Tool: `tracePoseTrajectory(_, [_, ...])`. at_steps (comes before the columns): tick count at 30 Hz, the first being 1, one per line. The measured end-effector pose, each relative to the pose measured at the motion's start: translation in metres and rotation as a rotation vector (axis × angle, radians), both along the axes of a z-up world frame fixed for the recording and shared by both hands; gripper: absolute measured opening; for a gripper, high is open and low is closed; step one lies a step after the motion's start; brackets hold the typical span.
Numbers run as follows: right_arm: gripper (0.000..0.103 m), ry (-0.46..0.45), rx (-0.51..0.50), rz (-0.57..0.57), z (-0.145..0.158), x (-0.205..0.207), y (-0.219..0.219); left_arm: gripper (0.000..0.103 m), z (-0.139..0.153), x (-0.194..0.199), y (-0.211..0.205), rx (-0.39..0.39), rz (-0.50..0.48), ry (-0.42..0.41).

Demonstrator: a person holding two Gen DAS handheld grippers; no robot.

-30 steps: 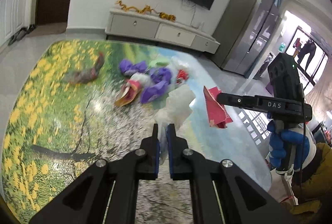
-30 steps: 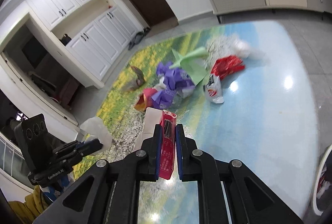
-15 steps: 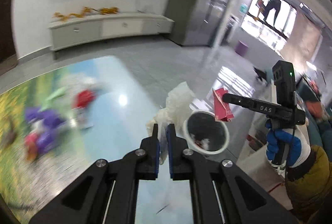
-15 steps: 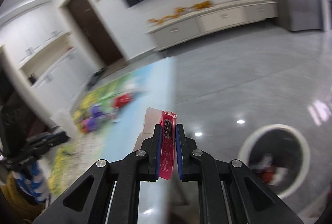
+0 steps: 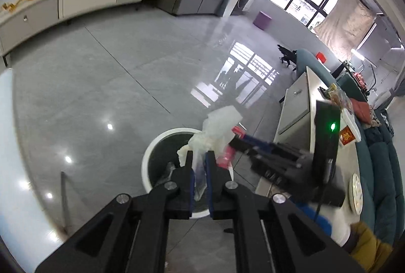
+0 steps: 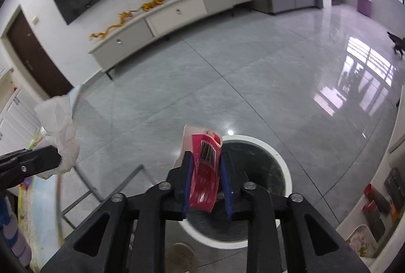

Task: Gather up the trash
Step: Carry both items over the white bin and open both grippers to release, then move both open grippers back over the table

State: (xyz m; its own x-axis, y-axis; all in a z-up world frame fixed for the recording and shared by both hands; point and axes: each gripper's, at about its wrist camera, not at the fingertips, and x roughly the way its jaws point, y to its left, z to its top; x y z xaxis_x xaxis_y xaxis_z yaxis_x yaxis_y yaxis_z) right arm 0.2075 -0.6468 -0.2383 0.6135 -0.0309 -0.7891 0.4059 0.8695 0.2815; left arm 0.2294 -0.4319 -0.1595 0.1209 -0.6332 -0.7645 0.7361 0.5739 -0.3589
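Right wrist view first: my right gripper (image 6: 205,166) has its jaws parted wider than the red wrapper (image 6: 204,171) standing between them, so I judge the packet is barely held, if at all, leaning on the blue pads rather than pinched. It hangs above the near rim of the white bin (image 6: 281,161), whose dark inside shows beyond it. My worry is that the wrapper is light and stiff: let go from here, it may flutter, catch the rim and slide down the outside onto the grey floor (image 6: 227,85), since only part of it sits over the opening. From the left wrist view, my left gripper (image 5: 199,161) has its jaws close together, clamped on the crumpled white plastic bag (image 5: 215,131), which billows up above the fingertips over the bin (image 5: 149,154). That bag is soft and clingy, so when I part the jaws it may stick to a pad instead of falling, or drift sideways. The two tools also crowd each other here; in the left view the right gripper (image 5: 238,140) crosses just behind the bag, near or touching it, I cannot tell which. If I release both at once, the bag could drag the wrapper off course or snag on the other tool. The bin looks light too, and a knock from either tool could tip or shift it.
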Motion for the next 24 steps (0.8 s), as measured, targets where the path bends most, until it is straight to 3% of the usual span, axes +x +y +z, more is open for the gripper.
tracePoseTrajectory(3, [0.037,0.012,0.017,-0.032,-0.01,0.0,-0.007,0.009,-0.011,0.006,-0.018,0.003,-0.008,0.045])
tracePoseTrajectory(8, [0.037,0.01,0.04,-0.069,-0.014,-0.009,-0.014,0.01,-0.016,0.004,-0.022,0.009,-0.027,0.059])
tracePoseTrajectory(9, [0.037,0.006,0.045,-0.072,-0.015,-0.01,-0.013,0.015,-0.017,0.004,-0.021,0.008,-0.025,0.063])
tracePoseTrajectory(12, [0.037,-0.022,0.053,-0.08,-0.005,-0.014,-0.012,0.048,-0.013,0.003,-0.01,-0.012,0.0,0.058])
tracePoseTrajectory(17, [0.037,-0.106,0.053,-0.073,0.025,-0.025,-0.001,0.048,0.008,-0.009,0.017,-0.049,0.03,0.014])
tracePoseTrajectory(24, [0.043,-0.236,0.009,-0.026,0.086,-0.04,0.039,0.048,0.059,-0.034,0.072,-0.078,0.099,-0.139])
